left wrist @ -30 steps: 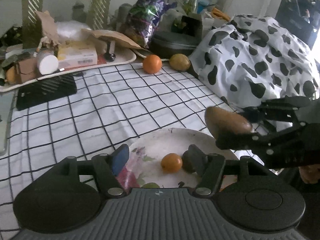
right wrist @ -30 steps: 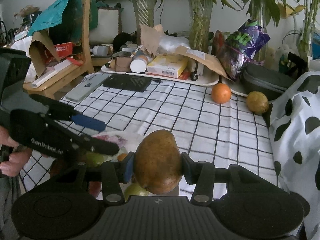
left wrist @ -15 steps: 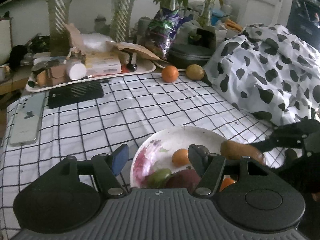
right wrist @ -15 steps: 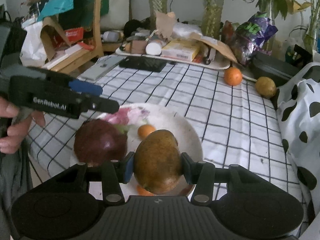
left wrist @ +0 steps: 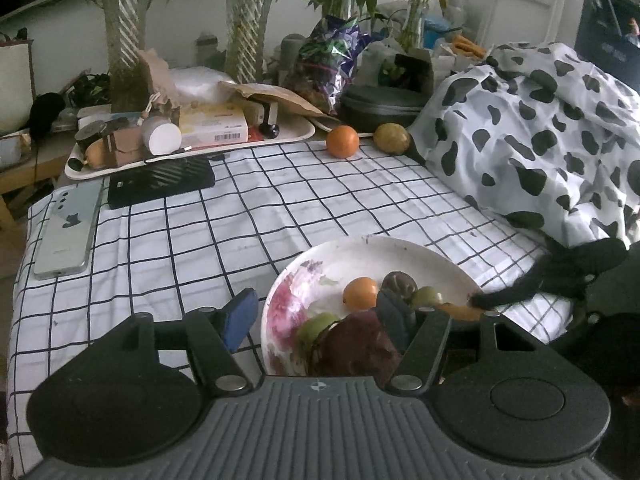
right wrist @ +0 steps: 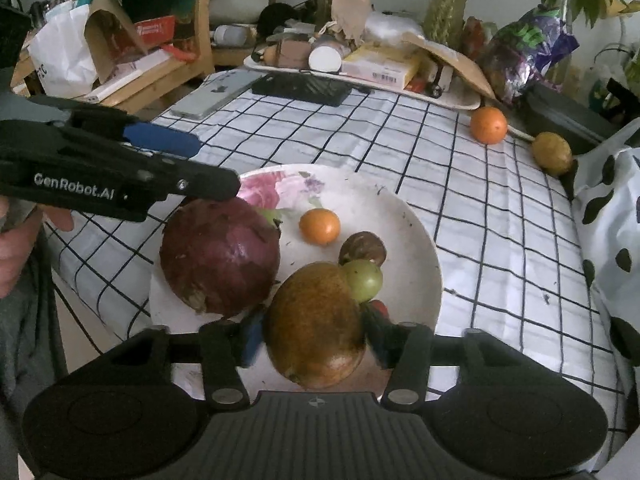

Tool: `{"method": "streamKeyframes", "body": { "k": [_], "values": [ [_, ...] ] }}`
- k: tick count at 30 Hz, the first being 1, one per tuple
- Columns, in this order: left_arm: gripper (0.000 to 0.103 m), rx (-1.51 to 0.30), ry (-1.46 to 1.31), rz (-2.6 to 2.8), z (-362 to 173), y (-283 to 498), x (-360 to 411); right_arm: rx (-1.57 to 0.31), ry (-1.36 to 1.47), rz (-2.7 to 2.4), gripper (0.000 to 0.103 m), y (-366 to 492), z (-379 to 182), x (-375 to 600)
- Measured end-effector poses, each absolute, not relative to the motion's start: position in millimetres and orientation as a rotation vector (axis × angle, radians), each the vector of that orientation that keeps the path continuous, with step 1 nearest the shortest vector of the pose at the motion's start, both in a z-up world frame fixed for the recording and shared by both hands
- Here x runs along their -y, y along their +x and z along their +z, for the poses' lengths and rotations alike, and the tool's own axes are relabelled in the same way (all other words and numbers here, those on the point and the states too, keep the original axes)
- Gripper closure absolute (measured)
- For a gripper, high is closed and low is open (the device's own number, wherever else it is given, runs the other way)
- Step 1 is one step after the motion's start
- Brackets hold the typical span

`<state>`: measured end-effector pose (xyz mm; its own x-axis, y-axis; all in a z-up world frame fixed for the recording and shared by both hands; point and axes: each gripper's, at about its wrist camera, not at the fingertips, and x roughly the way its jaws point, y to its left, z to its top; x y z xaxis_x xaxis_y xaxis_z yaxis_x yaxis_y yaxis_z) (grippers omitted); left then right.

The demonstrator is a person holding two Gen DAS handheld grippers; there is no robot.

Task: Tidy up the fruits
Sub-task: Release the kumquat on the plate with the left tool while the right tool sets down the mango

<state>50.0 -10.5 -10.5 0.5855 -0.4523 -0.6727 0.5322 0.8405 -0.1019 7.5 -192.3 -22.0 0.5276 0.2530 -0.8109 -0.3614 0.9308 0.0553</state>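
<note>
A flowered white plate (right wrist: 408, 232) holds a big purple-red fruit (right wrist: 220, 256), a small orange (right wrist: 319, 226), a brown fruit (right wrist: 362, 248) and a green one (right wrist: 364, 280). A brown-yellow mango (right wrist: 316, 320) lies at the plate's near edge between the pads of my right gripper (right wrist: 314, 330). Its jaws are opening, and the pads stand just off the mango's skin. My left gripper (left wrist: 316, 308) hangs open over the plate's (left wrist: 360, 256) left rim with nothing in it. An orange (left wrist: 342, 141) and a yellow-green fruit (left wrist: 392, 138) sit on the cloth at the back.
A cluttered tray (left wrist: 288, 136), a black case (left wrist: 160, 180) and a phone (left wrist: 68, 232) lie at the back and left of the checked cloth. A cow-spotted cover (left wrist: 540, 140) rises along the right. Plant vases stand behind. A hand (right wrist: 16, 240) holds the left gripper.
The right gripper came down onto the plate with the mango, and its jaws have spread off it. The left gripper drew back a little, showing more of the plate.
</note>
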Motion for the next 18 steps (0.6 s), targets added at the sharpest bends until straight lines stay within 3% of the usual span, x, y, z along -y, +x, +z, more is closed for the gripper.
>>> {"method": "streamKeyframes", "body": {
  "k": [2,18],
  "values": [
    [0.039,-0.751,0.115,-0.574,-10.3,49.2,10.4,-0.903,-0.110,0.376,0.007,3.6,-15.5,193.8],
    [0.039,-0.748,0.107,-0.497,-0.7,24.7,1.0,-0.908,-0.054,0.318,0.000,-20.2,-4.7,201.2]
  ]
}}
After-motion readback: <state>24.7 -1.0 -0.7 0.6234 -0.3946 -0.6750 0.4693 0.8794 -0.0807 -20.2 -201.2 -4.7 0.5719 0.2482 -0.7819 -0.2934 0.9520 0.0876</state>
